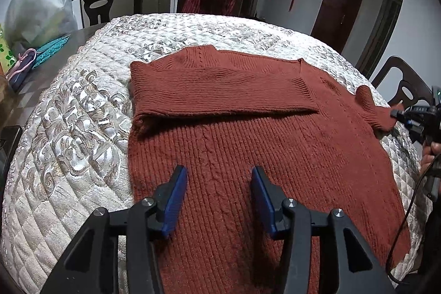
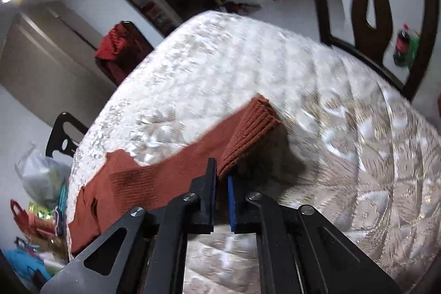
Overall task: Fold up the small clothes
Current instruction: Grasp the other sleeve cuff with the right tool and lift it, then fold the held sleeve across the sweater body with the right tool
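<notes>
Mid sleeve-fold: right gripper clamped on rust sweater cuff at three o'clock; left gripper half-open, empty. Next, probably carrying cuff toward nine o'clock.

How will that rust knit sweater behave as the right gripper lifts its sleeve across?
Probably floppy: the sleeve already droops from the right gripper. The thick ribbed sweater likely drags on the quilted cover instead of sliding.

Rust sweater, open left hand-held gripper above
</notes>
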The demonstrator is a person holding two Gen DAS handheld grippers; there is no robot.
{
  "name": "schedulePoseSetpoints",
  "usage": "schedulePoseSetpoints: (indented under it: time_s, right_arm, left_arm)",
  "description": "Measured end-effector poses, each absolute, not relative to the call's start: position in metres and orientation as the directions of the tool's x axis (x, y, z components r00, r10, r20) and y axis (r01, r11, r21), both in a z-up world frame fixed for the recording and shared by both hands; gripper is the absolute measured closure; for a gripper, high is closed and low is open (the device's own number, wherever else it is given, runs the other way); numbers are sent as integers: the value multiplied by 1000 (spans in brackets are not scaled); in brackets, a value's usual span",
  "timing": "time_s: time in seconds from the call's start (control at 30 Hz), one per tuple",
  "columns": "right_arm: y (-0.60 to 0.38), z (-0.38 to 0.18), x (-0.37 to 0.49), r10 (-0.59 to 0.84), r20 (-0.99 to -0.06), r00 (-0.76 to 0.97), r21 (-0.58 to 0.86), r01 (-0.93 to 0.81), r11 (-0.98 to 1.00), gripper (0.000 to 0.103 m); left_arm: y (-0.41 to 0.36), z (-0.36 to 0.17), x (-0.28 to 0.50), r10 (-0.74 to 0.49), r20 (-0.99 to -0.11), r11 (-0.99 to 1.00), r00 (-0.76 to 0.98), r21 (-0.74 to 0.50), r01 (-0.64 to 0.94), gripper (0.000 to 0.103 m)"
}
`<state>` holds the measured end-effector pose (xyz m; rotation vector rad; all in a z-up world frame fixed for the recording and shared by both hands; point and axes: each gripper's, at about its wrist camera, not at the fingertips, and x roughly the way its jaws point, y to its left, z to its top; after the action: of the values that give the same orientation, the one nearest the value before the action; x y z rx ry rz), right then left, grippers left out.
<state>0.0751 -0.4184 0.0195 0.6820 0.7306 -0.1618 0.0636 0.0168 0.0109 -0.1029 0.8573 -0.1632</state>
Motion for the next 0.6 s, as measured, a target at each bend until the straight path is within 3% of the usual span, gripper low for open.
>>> schedulePoseSetpoints:
  time_s: [0.33, 0.47, 0.6]
  right_arm:
    - [-278, 88, 103, 350, -538, 767, 459, -82, 885, 97]
    - [-221, 73, 124, 450, -569, 688, 438, -210, 874, 97]
    - [-183, 34, 138, 531, -665, 524, 456, -278, 846, 96]
  left_arm:
    - [20, 11, 64, -202, -739, 979, 642, -176, 105, 50]
    - [20, 13, 65, -201, -744, 979, 638, -173, 106, 50]
    - [26, 23, 64, -220, -741, 974, 634, -198, 106, 50]
